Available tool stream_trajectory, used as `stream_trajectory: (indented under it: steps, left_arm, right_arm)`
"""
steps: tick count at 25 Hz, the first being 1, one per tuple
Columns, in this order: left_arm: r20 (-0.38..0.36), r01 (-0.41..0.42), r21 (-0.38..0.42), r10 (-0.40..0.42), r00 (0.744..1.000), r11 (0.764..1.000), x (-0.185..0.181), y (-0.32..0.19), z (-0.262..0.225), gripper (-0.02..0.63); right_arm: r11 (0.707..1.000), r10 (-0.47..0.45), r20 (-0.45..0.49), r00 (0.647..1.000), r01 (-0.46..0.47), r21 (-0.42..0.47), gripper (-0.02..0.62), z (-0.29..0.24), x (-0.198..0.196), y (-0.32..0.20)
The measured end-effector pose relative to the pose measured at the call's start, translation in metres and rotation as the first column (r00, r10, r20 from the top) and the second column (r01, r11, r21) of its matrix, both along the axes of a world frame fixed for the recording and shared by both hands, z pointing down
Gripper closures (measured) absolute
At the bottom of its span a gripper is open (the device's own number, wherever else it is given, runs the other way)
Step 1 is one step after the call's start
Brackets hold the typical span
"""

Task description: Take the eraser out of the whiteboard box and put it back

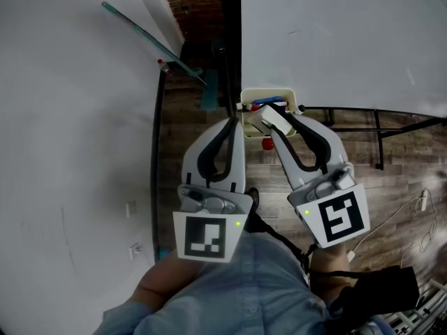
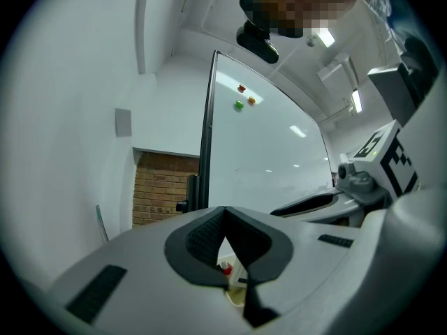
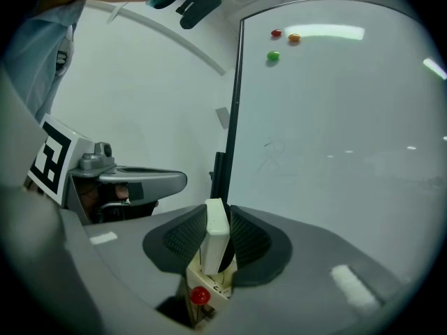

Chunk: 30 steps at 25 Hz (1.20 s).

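My right gripper (image 1: 274, 119) is shut on a white eraser (image 1: 276, 121), which stands upright between its pads (image 3: 216, 234). Just beyond and below it sits the cream whiteboard box (image 1: 266, 99), mounted by the whiteboard's (image 1: 335, 40) dark edge, with a blue and a red item inside. In the right gripper view the box (image 3: 212, 289) with a red ball-shaped magnet (image 3: 200, 296) shows under the eraser. My left gripper (image 1: 235, 117) is beside the box's left end, its tips meeting with nothing between them (image 2: 223, 215); part of the box (image 2: 237, 293) shows below them.
Three small magnets, red (image 3: 276, 33), orange (image 3: 294, 38) and green (image 3: 272, 56), stick high on the whiteboard. A teal-handled tool (image 1: 155, 39) leans at the white wall on the left. A black stand frame (image 1: 377, 128) and a white cable (image 1: 408, 211) lie on the wooden floor.
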<state>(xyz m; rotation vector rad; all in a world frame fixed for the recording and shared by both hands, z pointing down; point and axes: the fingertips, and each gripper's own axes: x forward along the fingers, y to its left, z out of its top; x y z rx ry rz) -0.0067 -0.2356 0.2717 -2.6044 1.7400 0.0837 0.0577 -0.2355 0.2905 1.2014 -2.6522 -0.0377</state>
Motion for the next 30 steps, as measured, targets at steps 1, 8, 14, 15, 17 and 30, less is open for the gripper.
stream_trajectory:
  steps: [1, 8, 14, 15, 17, 30]
  left_arm:
    - [0.000, 0.001, -0.003, -0.001, 1.000, 1.000, 0.000, -0.001, 0.001, 0.601]
    - [0.005, 0.009, -0.016, -0.009, 1.000, 1.000, 0.001, -0.003, 0.006, 0.601]
    - [0.007, 0.025, -0.030, -0.025, 1.000, 0.999, -0.004, -0.003, 0.010, 0.601]
    - [0.007, 0.026, -0.031, -0.026, 1.000, 0.999, -0.004, -0.003, 0.010, 0.601]
    - [0.011, 0.028, -0.036, -0.028, 1.000, 0.999, -0.004, -0.003, 0.012, 0.601]
    - [0.023, 0.039, -0.059, -0.038, 0.999, 0.998, -0.004, -0.005, 0.022, 0.601]
  right_arm:
    - [1.000, -0.003, 0.000, 1.000, 0.003, -0.003, 0.494, 0.001, 0.000, 0.000]
    - [0.999, -0.041, -0.030, 0.999, 0.040, -0.028, 0.494, 0.018, -0.007, -0.002]
    - [0.998, -0.052, -0.036, 0.998, 0.050, -0.040, 0.492, 0.028, -0.011, -0.004]
    - [0.998, -0.053, -0.037, 0.998, 0.052, -0.041, 0.492, 0.029, -0.011, -0.005]
    - [0.998, -0.056, -0.040, 0.998, 0.054, -0.044, 0.492, 0.032, -0.012, -0.005]
    - [0.996, -0.065, -0.024, 0.998, 0.063, -0.061, 0.474, 0.047, -0.014, -0.007]
